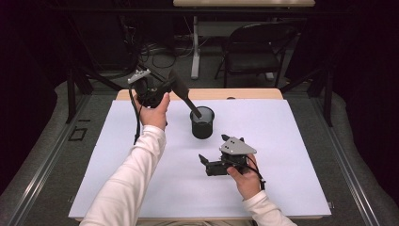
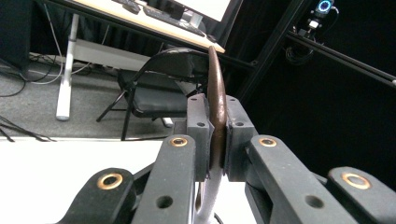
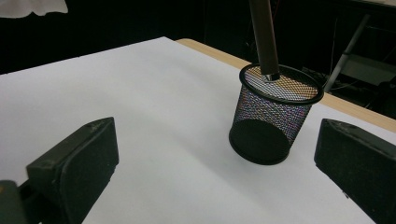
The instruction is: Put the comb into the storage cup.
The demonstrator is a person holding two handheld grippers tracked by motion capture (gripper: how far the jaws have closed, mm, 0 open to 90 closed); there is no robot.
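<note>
1. Left claw [image 1: 165, 88], raised in the upper left of the high view, is clenched on a dark spatula-like tool [image 1: 181, 90]; the left gripper view shows both pads pressed against the tool's thin brown edge [image 2: 216, 107] at the centre of that frame.
2. From the grip, the tool slants down and to the right in the high view, and its handle end reaches the mouth of a black mesh cup [image 1: 202, 123].
3. In the right gripper view the tool's dark handle [image 3: 263, 37] comes down from the top edge, and its tip sits just inside the rim of the mesh cup [image 3: 275, 116], right of centre.
4. That cup stands upright on a white table sheet [image 1: 282, 141], near the centre of the high view and a little above the middle.
5. Right claw [image 1: 203, 165] lies low over the sheet, right of centre in the lower half of the high view, with its jaws spread apart and nothing between them; it points towards the left.
6. Seen along those jaws in the right gripper view, the two black pads stand wide at the lower left and lower right corners, with the cup between and beyond them, well apart from both.
7. A white sleeve [image 1: 127, 183] runs up from the bottom edge to the left hand [image 1: 154, 112].
8. Beyond the table, a black folding chair [image 1: 256, 52] stands on grey floor at the upper right of the high view.
</note>
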